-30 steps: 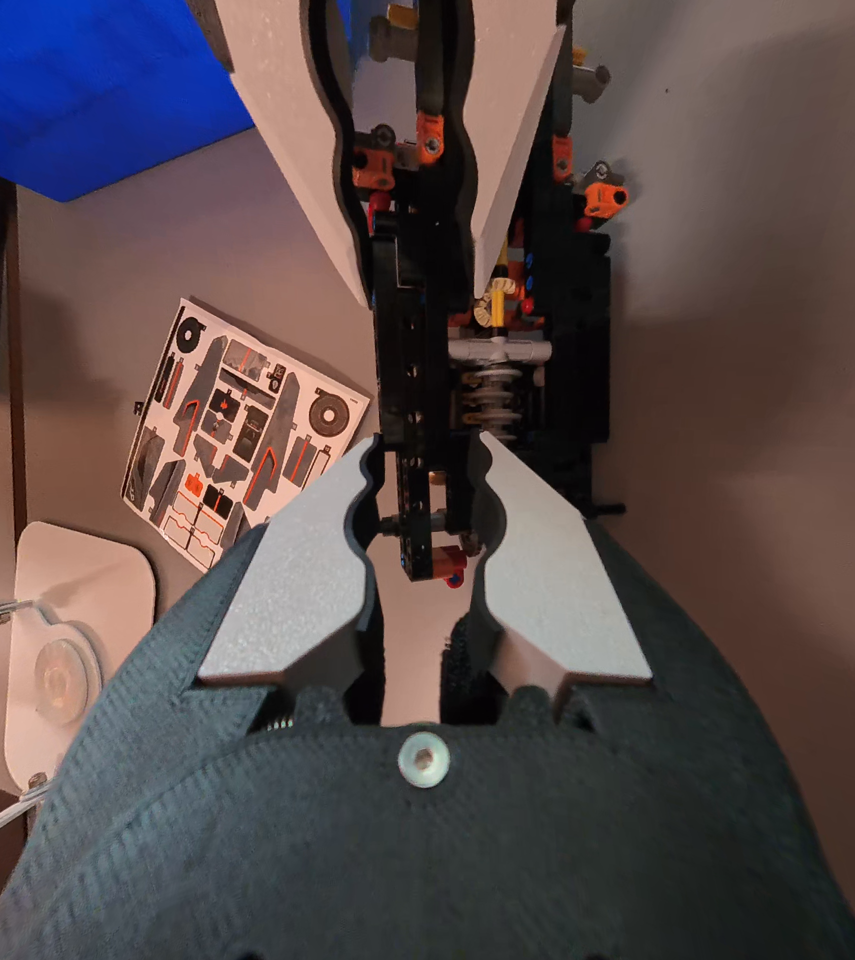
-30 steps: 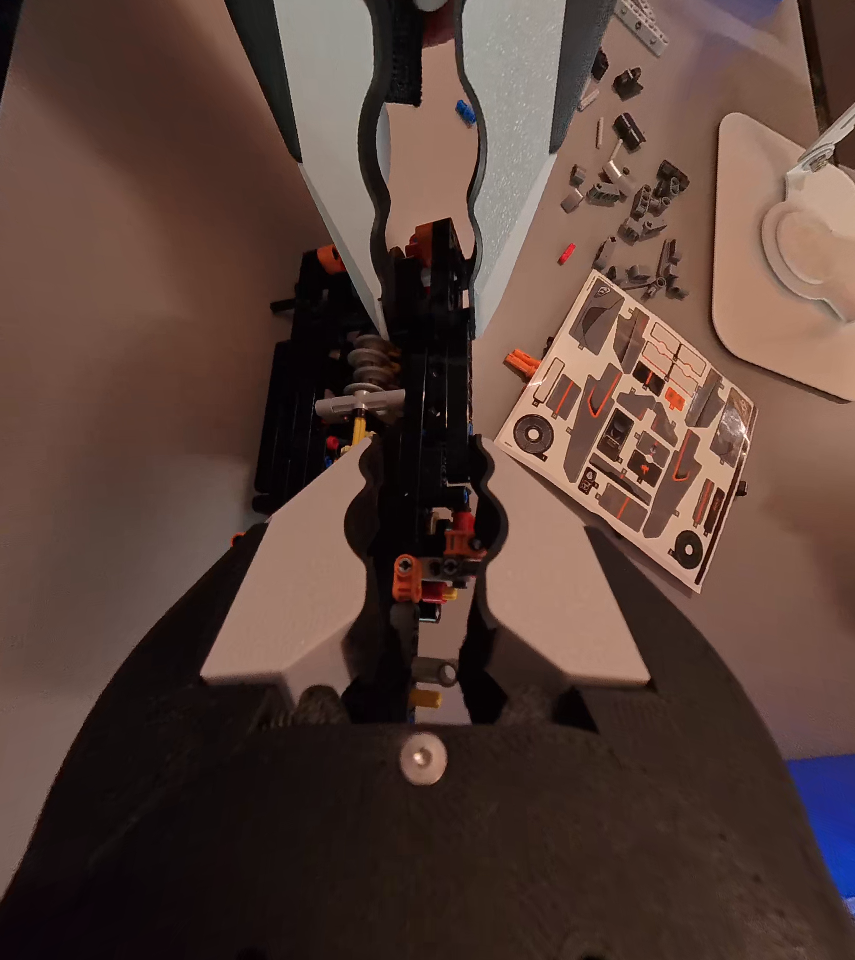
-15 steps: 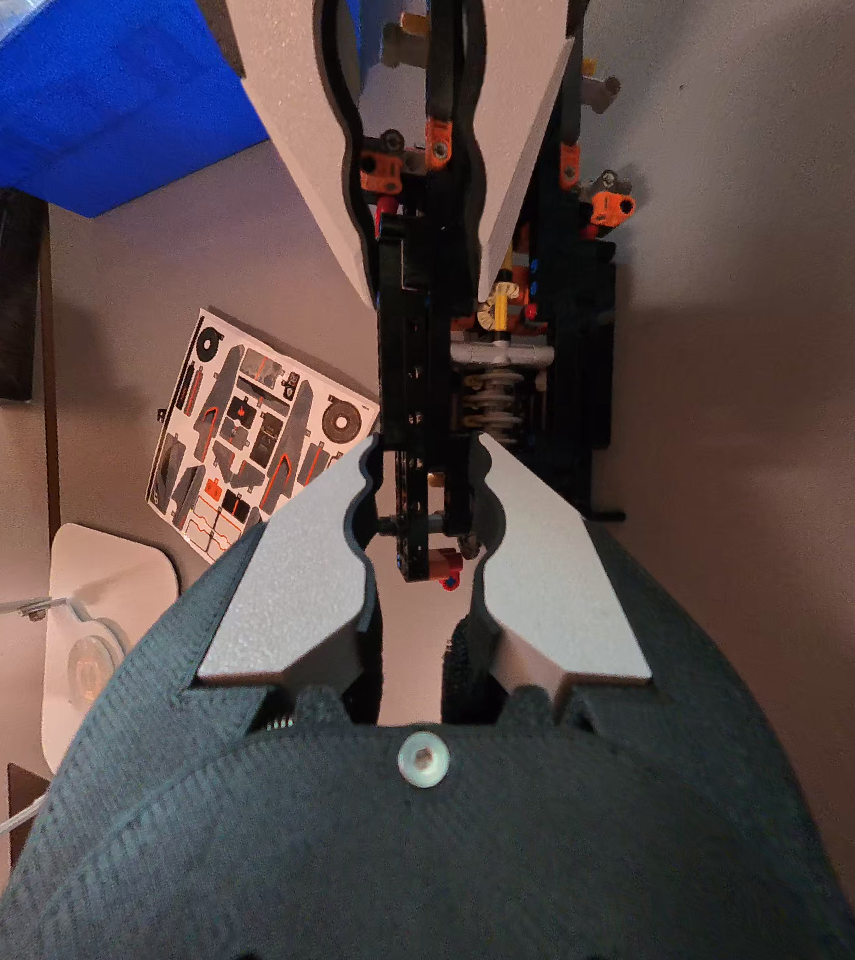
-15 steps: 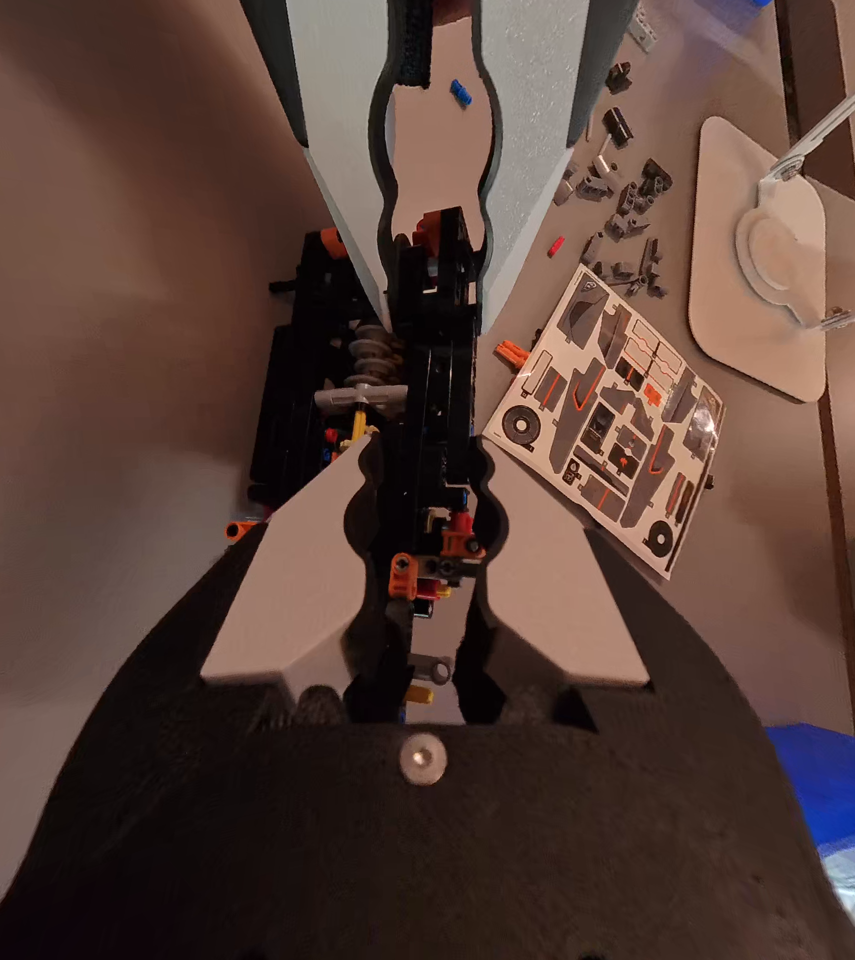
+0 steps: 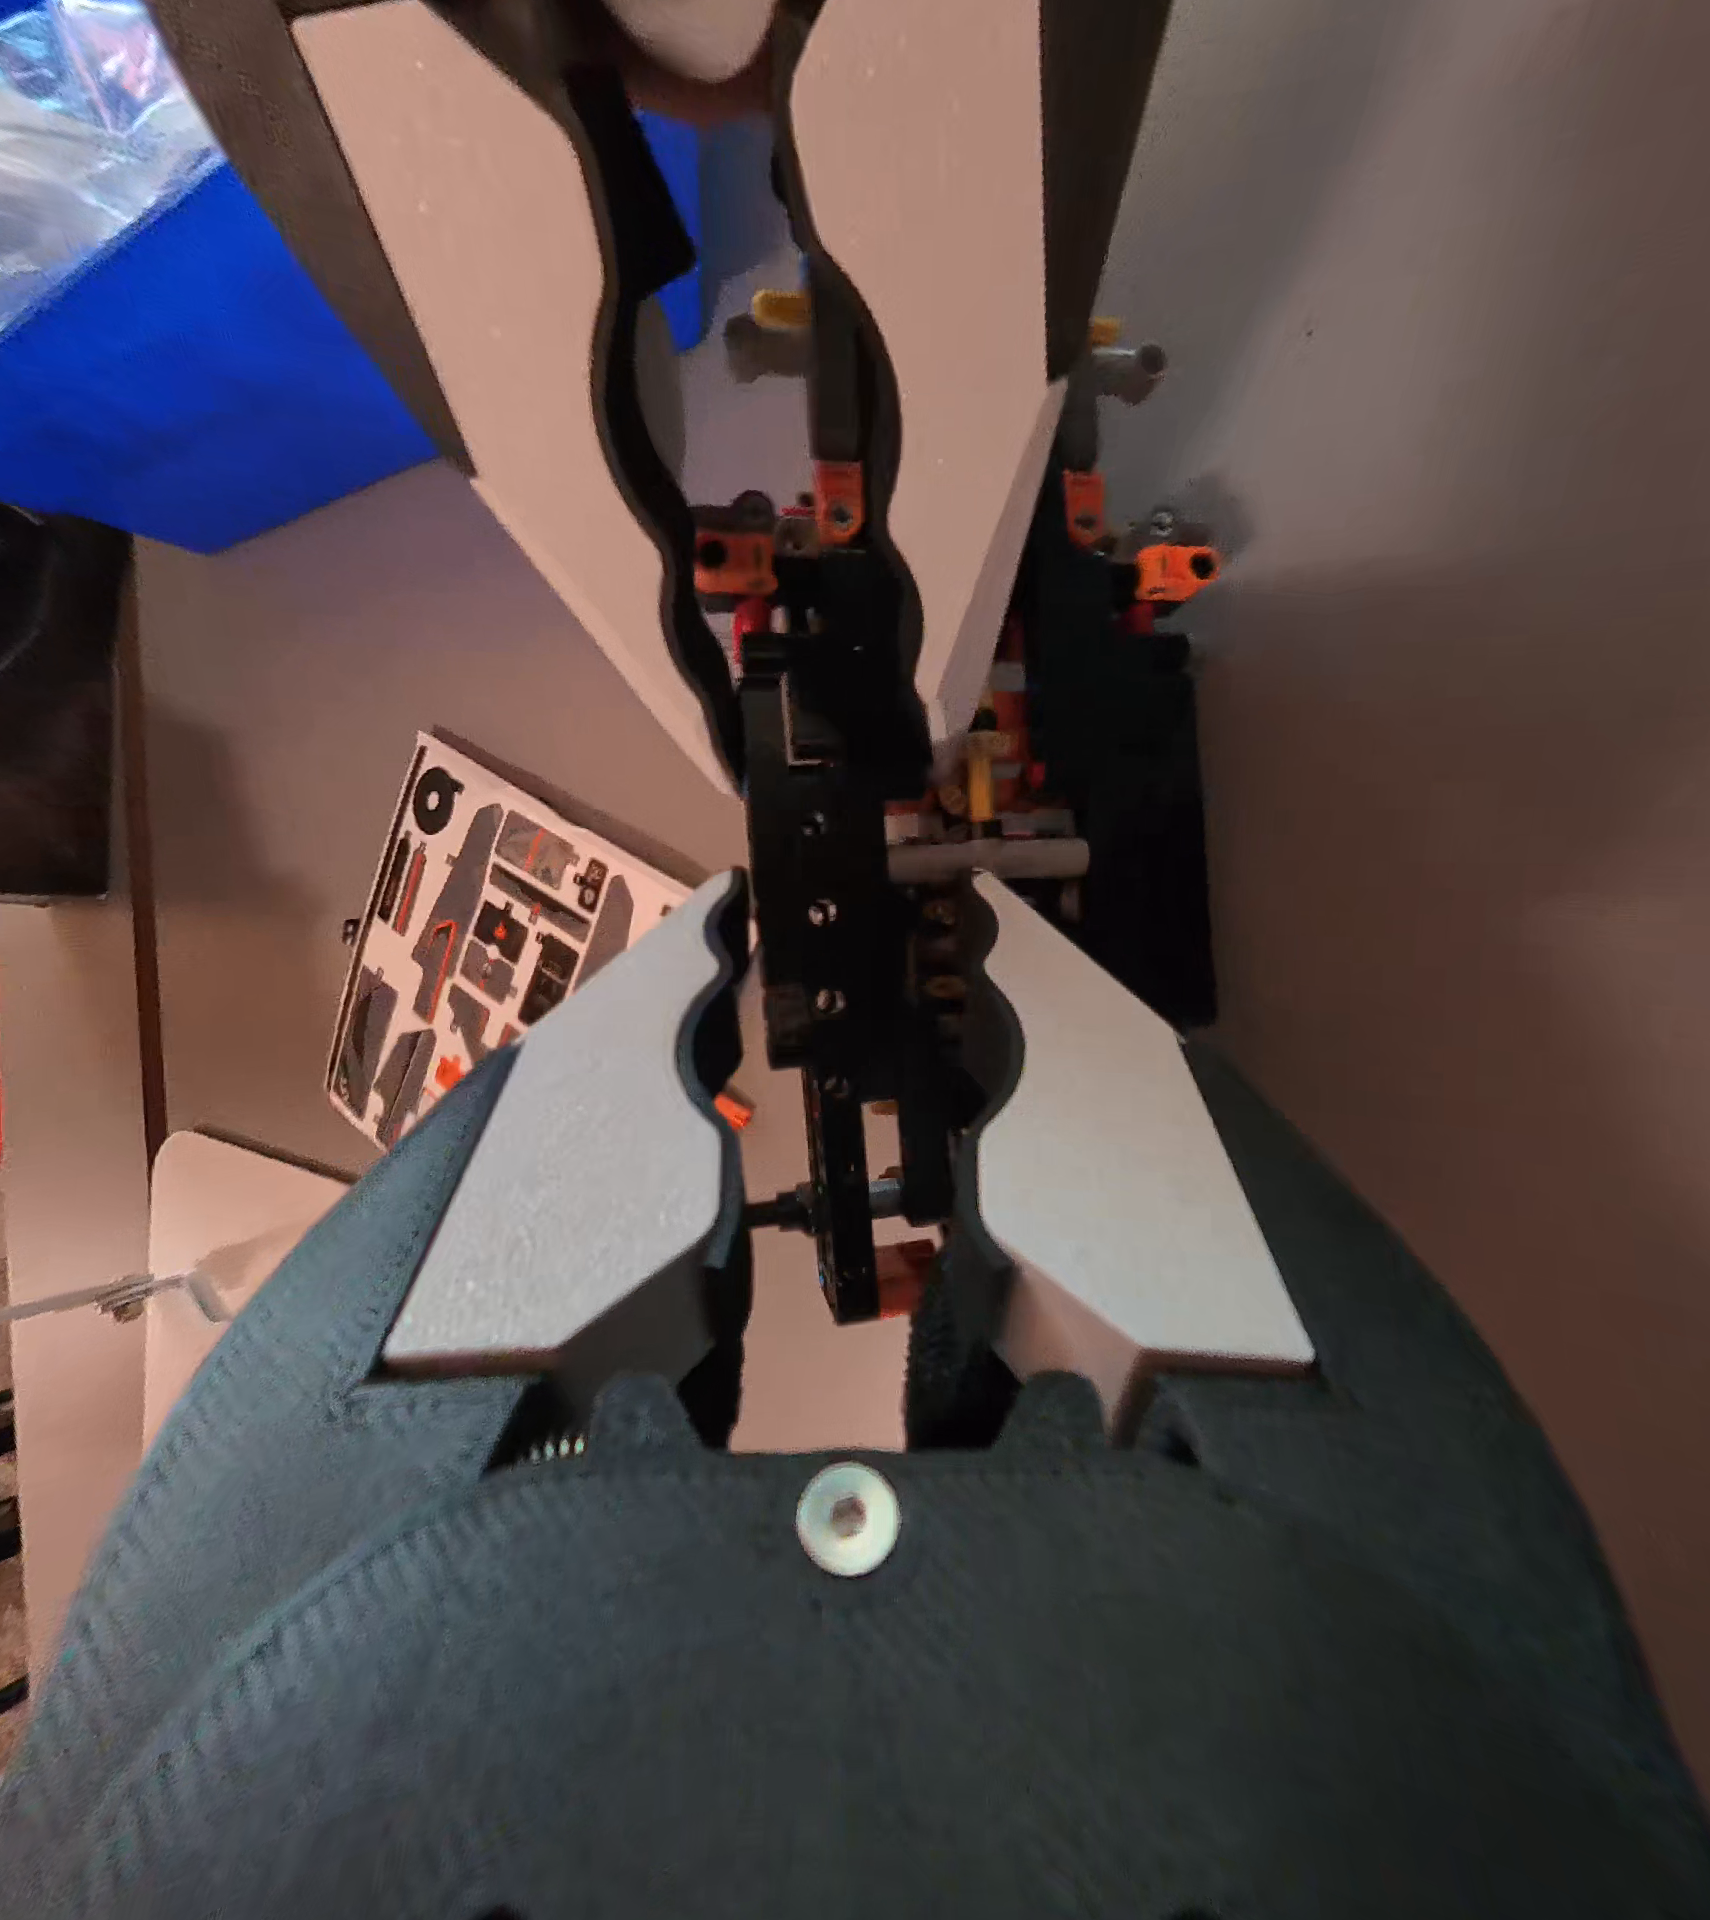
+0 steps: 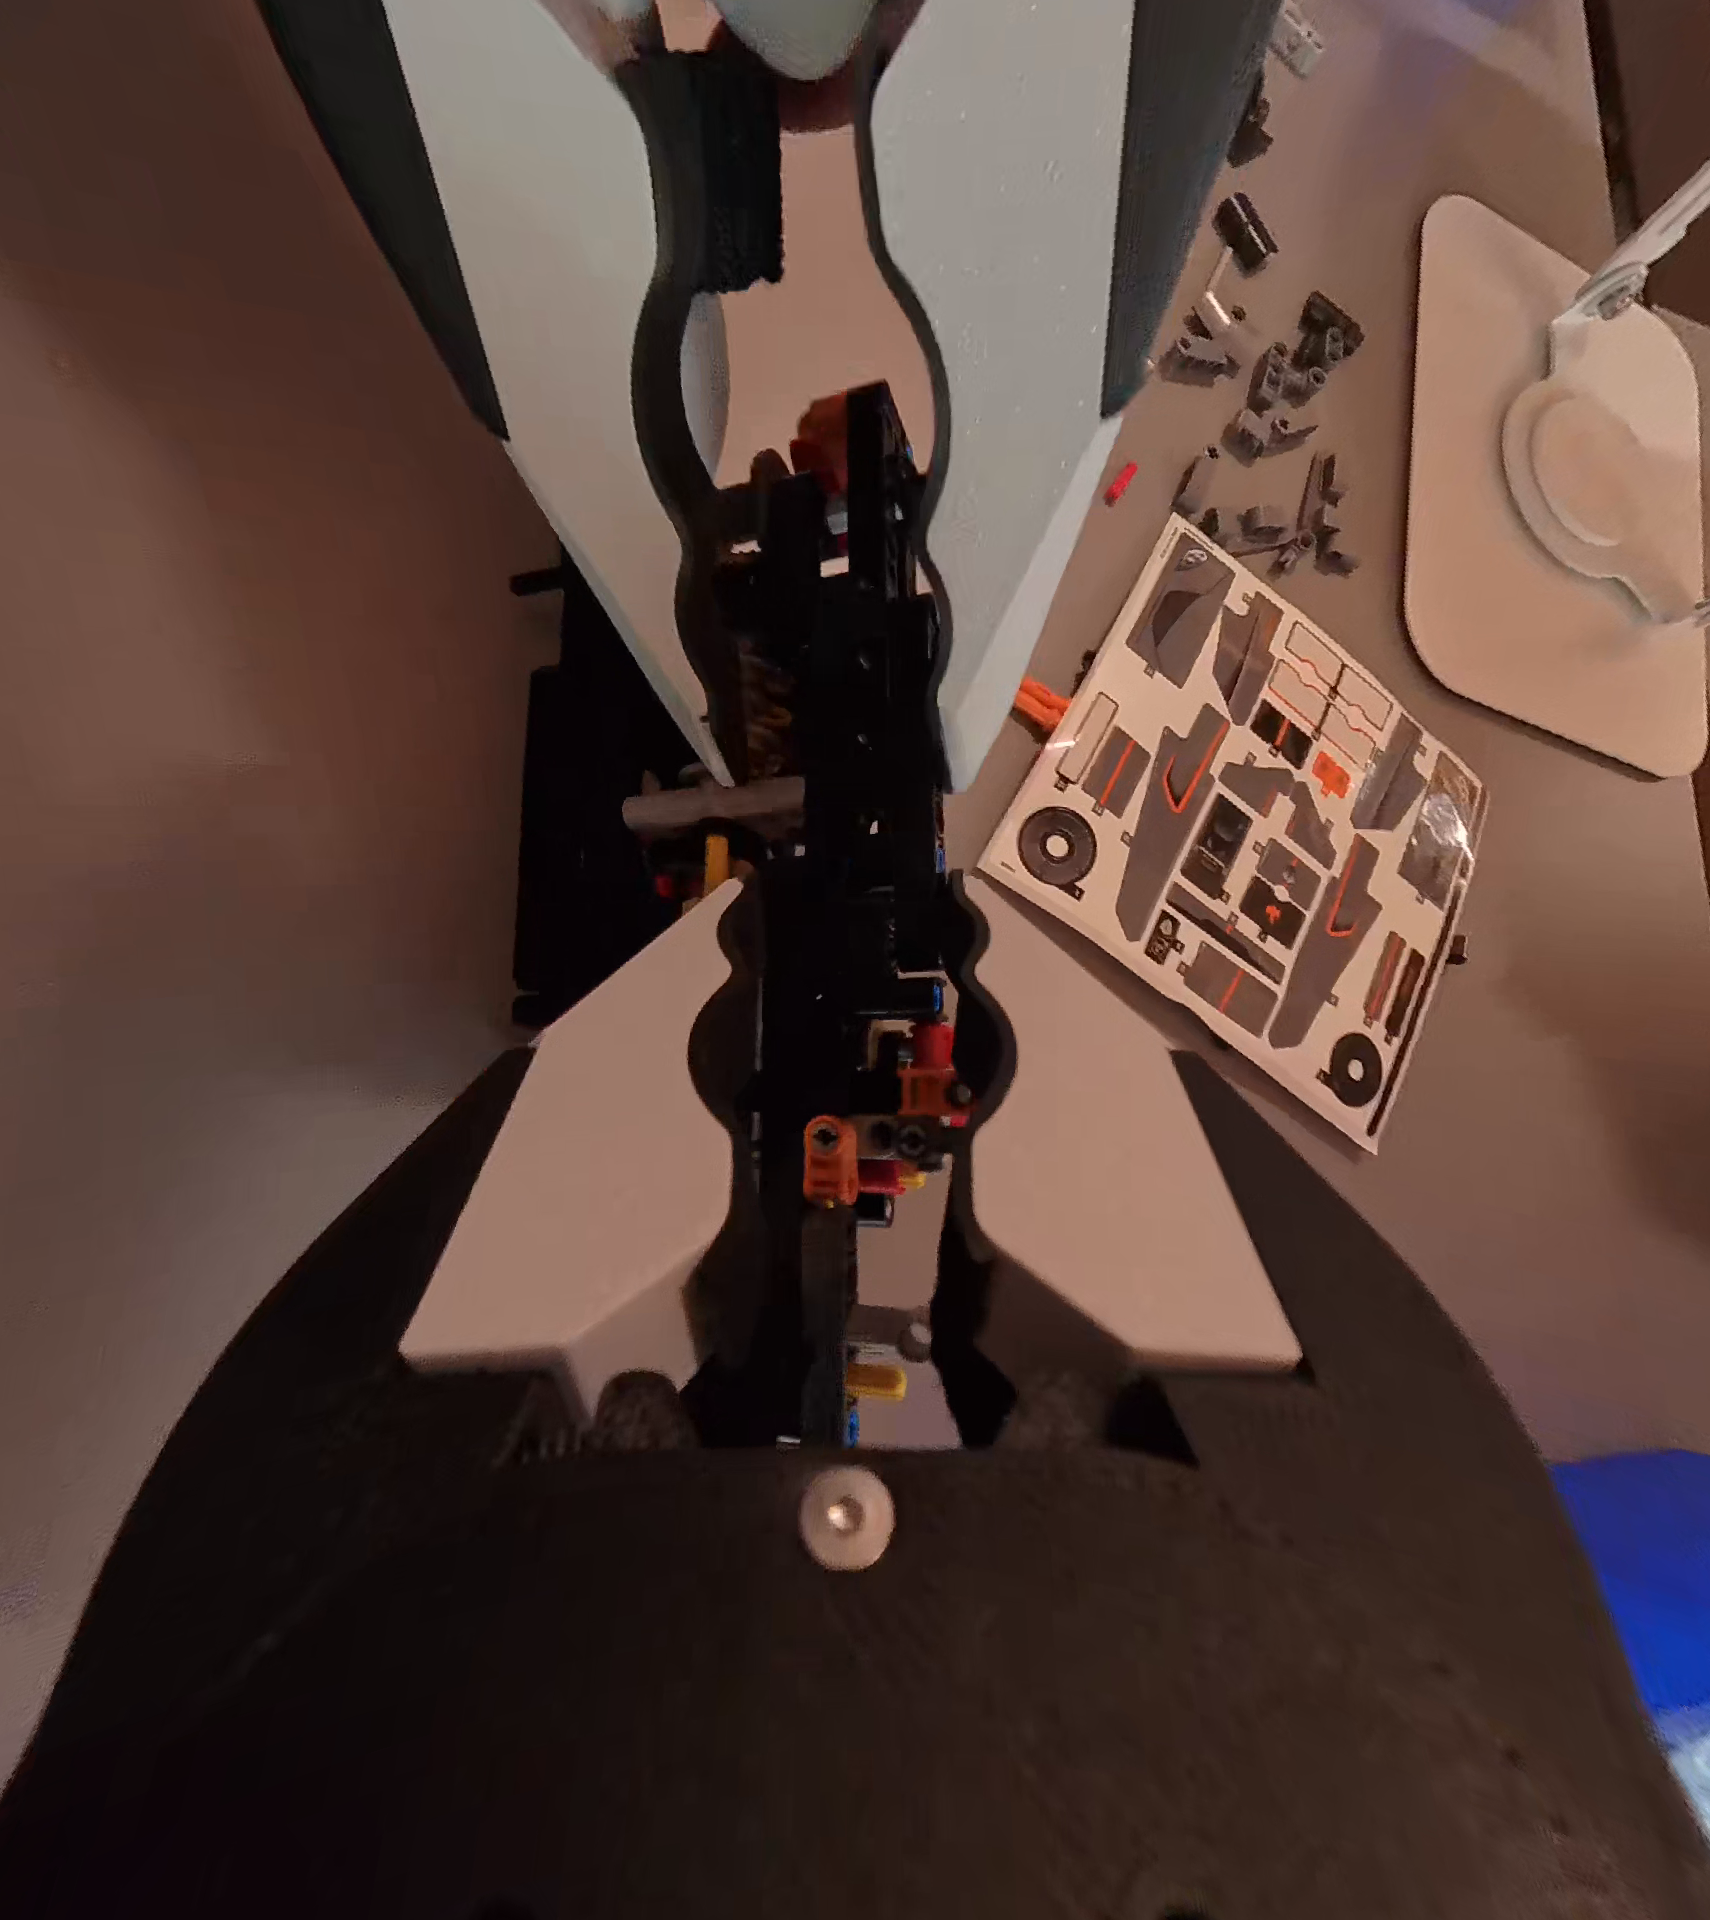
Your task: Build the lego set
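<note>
The long black lego frame runs lengthwise between both sets of jaws, left gripper and right gripper each pinching an opposite end above the surface.

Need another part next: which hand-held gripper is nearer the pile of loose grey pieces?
Left. The left hand-held gripper is right beside the loose grey pieces; the right hand-held gripper holds the black lego assembly from the opposite end, farther from them.
</note>
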